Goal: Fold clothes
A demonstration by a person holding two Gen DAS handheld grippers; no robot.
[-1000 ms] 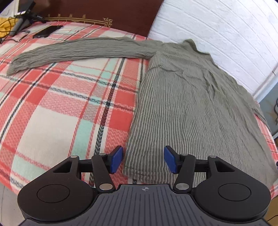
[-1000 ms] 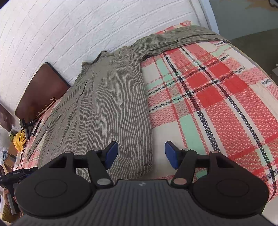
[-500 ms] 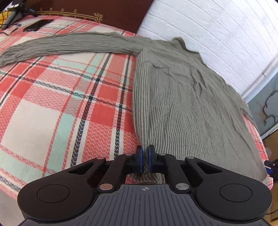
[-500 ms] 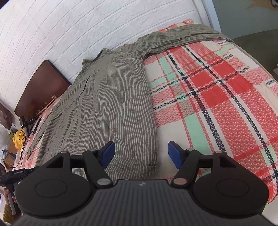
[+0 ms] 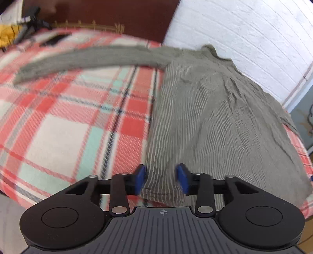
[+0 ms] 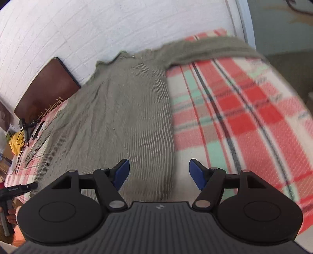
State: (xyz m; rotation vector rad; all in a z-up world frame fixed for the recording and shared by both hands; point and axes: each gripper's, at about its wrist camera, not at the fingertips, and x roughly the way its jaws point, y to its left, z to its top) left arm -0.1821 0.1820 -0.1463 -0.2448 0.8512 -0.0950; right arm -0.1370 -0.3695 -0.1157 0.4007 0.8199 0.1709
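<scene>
A grey-green striped long-sleeved top (image 5: 205, 117) lies flat on the bed, one sleeve (image 5: 88, 60) stretched out to the left. My left gripper (image 5: 161, 180) hovers at the top's near left hem corner. Its jaws are opening, the hem lies between the blue pads (image 5: 139, 179), and neither pad presses on it. In the right wrist view the same top (image 6: 121, 121) fills the middle, its other sleeve (image 6: 211, 48) running to the far right. My right gripper (image 6: 159, 174) is open over the near right hem edge and holds nothing.
A red, white and mint plaid bedspread (image 5: 58, 132) covers the bed. A dark wooden headboard (image 5: 109, 13) and a white brick wall (image 5: 244, 29) border it. A phone (image 5: 54, 39) and cables lie at the far left corner. The bed's near edge runs just under both grippers.
Half a second ago the left gripper was shut on the hem corner; now its jaws stand apart again around the cloth. The right gripper stays open with a slight roll.
</scene>
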